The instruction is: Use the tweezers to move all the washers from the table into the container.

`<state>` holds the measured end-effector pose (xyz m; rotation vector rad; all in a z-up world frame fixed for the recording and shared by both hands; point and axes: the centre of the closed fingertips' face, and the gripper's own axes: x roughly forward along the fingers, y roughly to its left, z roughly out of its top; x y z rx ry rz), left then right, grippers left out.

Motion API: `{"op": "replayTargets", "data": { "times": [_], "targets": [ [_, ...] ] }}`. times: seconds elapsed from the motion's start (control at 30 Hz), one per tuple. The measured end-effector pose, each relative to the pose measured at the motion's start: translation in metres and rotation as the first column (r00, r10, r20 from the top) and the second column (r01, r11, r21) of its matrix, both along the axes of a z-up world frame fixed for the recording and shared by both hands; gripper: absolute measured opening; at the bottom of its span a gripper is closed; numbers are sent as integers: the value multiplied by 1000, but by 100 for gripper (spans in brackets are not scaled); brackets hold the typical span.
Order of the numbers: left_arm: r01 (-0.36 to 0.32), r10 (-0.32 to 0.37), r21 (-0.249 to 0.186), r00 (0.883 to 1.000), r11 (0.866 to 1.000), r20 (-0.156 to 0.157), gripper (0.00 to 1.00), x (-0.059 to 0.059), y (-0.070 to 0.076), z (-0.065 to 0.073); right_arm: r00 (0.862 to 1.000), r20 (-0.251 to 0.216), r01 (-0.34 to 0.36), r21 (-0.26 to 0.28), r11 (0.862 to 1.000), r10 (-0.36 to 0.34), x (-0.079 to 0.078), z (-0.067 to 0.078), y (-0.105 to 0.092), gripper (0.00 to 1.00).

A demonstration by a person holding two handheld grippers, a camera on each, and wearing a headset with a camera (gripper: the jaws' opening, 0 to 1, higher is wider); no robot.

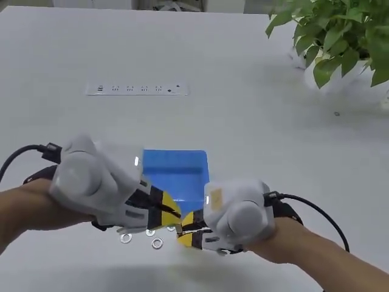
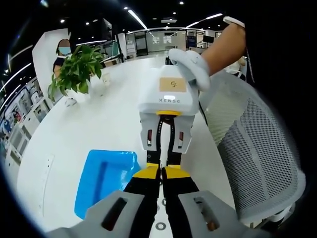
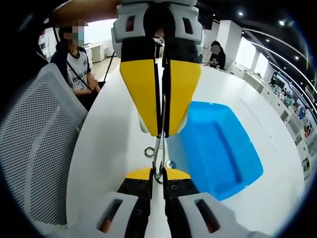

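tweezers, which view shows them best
The right gripper view: the thin metal tweezers show bare between the left gripper and right gripper, both shut on them. In the left gripper view and head view the jaws cover them.
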<state>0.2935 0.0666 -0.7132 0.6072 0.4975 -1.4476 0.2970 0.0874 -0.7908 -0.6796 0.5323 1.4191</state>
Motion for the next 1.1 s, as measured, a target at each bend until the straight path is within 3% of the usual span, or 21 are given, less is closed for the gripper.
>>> {"op": "replayTargets", "data": {
  "times": [0.5, 0.67, 1.1],
  "targets": [
    [-8, 8, -20, 1000, 1000, 3, 6, -2, 1, 25, 999, 37, -12, 8, 1000, 12, -1, 25, 1, 9],
    [-11, 11, -25, 999, 1000, 35, 6, 0, 3, 36, 998, 54, -19, 11, 1000, 18, 2, 35, 2, 9],
    [-10, 13, -28, 996, 1000, 83, 6, 9, 3, 57, 995, 93, -22, 23, 999, 19, 17, 56, 4, 9]
  ]
}}
